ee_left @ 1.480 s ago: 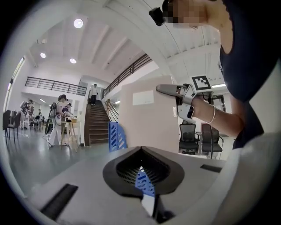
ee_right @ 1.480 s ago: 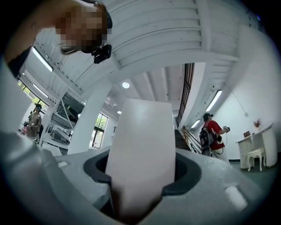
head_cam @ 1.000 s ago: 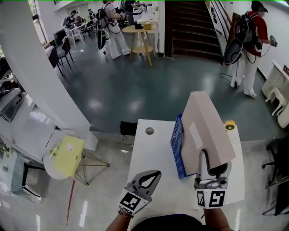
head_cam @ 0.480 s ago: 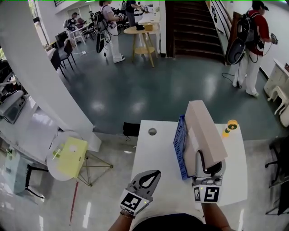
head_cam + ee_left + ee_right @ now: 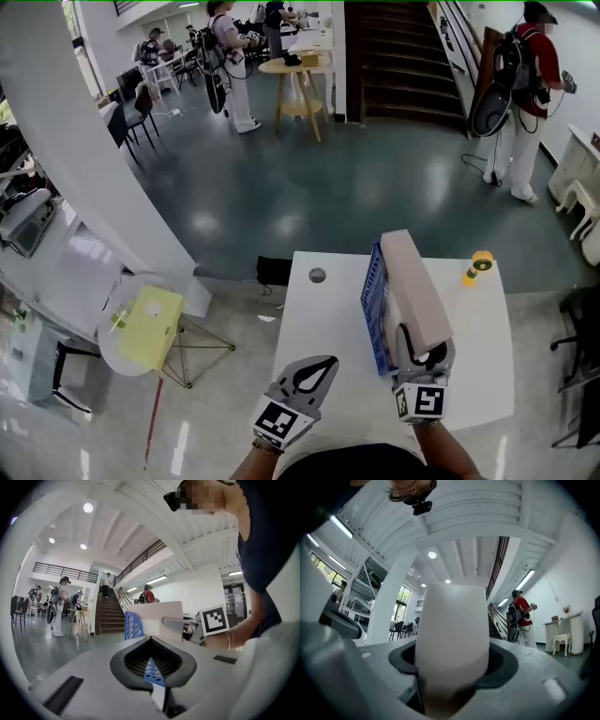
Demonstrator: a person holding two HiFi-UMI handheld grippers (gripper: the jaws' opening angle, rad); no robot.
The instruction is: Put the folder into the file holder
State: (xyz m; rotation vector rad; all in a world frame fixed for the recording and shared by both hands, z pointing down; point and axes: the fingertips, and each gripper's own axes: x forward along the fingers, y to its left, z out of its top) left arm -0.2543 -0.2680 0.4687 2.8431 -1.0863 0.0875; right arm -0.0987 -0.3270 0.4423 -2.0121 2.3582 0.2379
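Right tongs (image 5: 419, 351) gripping folder (image 5: 411, 279), left tongs (image 5: 320, 365) closed

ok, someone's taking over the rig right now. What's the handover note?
Left tool: shut, empty, over the near side of the white table.
Right tool: clamped on the near end of the thick beige folder, holding it upright.
Folder: its lower part is against the slotted wall of the blue perforated plastic file holder, which stands on the table. I can't tell whether it is seated inside.
Done: folder gripped and brought to the holder.
Left: seat it fully, open the right tool, withdraw.
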